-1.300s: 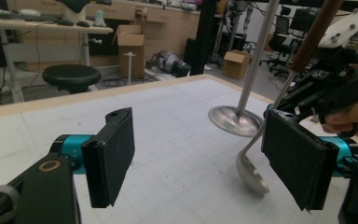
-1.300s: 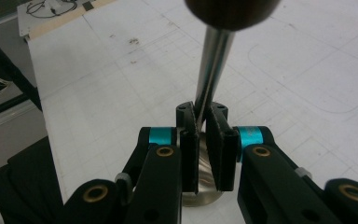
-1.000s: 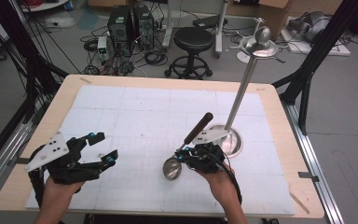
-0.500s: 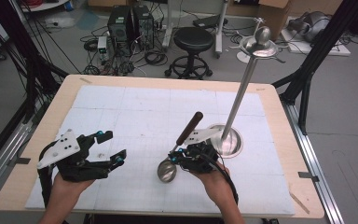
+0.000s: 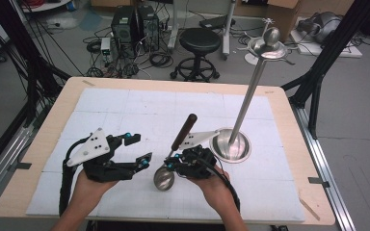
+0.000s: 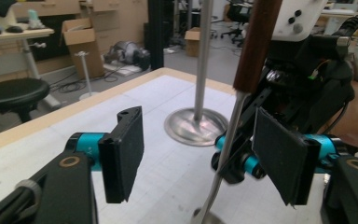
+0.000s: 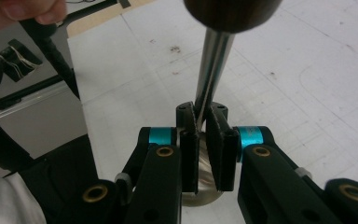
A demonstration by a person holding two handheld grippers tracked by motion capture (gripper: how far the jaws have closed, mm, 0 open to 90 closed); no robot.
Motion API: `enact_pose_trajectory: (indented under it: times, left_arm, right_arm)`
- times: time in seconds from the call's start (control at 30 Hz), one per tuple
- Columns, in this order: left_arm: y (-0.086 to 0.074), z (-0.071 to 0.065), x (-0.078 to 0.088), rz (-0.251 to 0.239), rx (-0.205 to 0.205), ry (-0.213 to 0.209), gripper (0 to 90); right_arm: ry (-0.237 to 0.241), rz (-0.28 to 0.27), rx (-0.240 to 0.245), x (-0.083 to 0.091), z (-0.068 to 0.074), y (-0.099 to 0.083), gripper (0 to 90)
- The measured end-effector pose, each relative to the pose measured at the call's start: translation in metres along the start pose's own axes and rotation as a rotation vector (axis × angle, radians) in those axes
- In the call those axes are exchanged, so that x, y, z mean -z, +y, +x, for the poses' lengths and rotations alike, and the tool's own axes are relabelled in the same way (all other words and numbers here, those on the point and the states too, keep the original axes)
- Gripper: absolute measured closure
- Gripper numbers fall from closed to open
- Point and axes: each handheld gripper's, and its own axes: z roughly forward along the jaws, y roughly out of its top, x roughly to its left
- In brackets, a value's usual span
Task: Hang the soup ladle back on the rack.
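My right gripper [image 5: 171, 166] [image 7: 203, 125] is shut on the thin metal shaft of a ladle [image 5: 183, 130] [image 7: 213, 56]. The ladle has a dark wooden handle that leans up and away, and its steel bowl [image 5: 164, 179] hangs just over the mat. My left gripper [image 5: 140, 148] [image 6: 200, 154] is open, a little left of the ladle, and its jaws have just been closing. In the left gripper view the ladle's shaft [image 6: 227, 140] stands ahead between the pads, touching neither.
A tall metal stand [image 5: 249, 94] with a round base [image 5: 231, 147] [image 6: 196, 125] and a dish on top rises right of the right gripper. A white gridded mat [image 5: 125, 103] covers the wooden table. A stool and computers stand on the floor beyond.
The left gripper has moved right toward the ladle and its jaws have narrowed. The right gripper has carried the ladle slightly left, still shut on it.
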Motion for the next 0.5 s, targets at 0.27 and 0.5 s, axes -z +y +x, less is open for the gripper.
enact_pose_trajectory:
  times: [0.27,0.5]
  left_arm:
    - [0.004,-0.006,-0.015,0.017,-0.026,-0.053,42.4]
    - [0.003,-0.012,-0.027,0.039,-0.053,-0.084,48.6]
  right_arm:
    - [0.019,0.006,0.012,-0.004,0.005,0.004,83.6]
    - [0.027,0.022,0.008,-0.008,0.008,0.006,83.6]
